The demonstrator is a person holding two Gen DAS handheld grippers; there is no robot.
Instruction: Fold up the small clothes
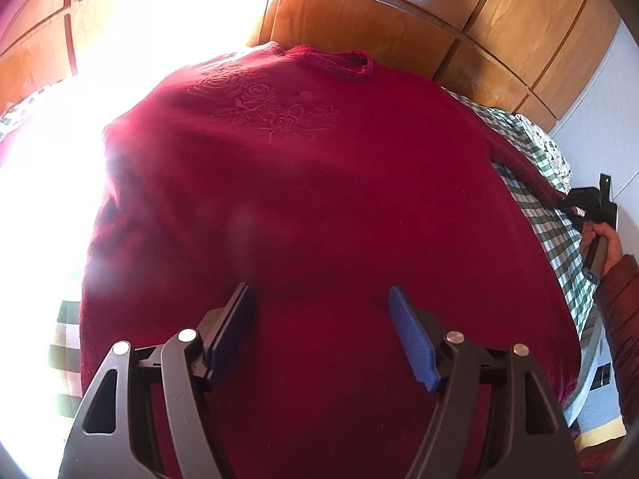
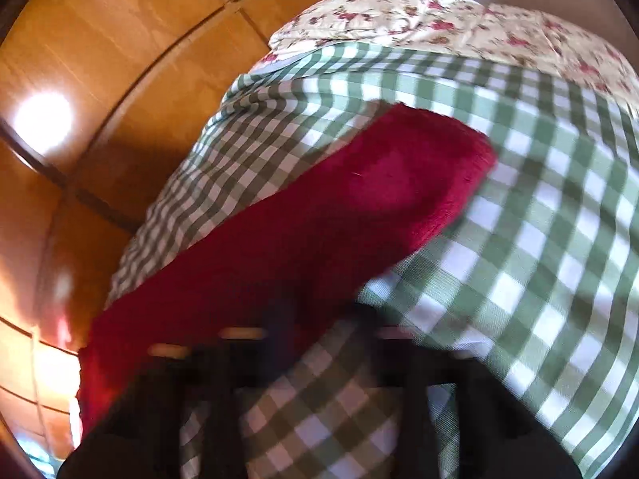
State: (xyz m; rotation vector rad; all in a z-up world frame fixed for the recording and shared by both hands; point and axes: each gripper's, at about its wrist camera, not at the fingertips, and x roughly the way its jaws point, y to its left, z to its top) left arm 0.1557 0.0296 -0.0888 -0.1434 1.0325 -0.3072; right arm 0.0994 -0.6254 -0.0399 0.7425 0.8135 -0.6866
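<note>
One red sweater point(image 1: 319, 207) lies flat, front up, on the checked cloth point(image 2: 539, 239), likely spread for folding; the left gripper point(image 1: 321, 335) hovers spread over its hem, and the right gripper point(image 2: 319, 343), too blurred to judge, is by its sleeve point(image 2: 359, 199).

The sweater point(image 1: 303, 199) is deep crimson all over, with a tone-on-tone rose pattern point(image 1: 263, 109) stitched below its neckline. Its sleeve point(image 2: 319, 215) shows the same red in the right wrist view. Under it lies a cloth point(image 2: 539, 207) checked in green and white. Beyond that, a cream fabric point(image 2: 419, 16) carries small red flowers. The left claw point(image 1: 321, 335) is black with blue pads point(image 1: 411, 339). The wardrobe panels point(image 1: 359, 8) are warm orange-brown wood with dark seams.
</note>
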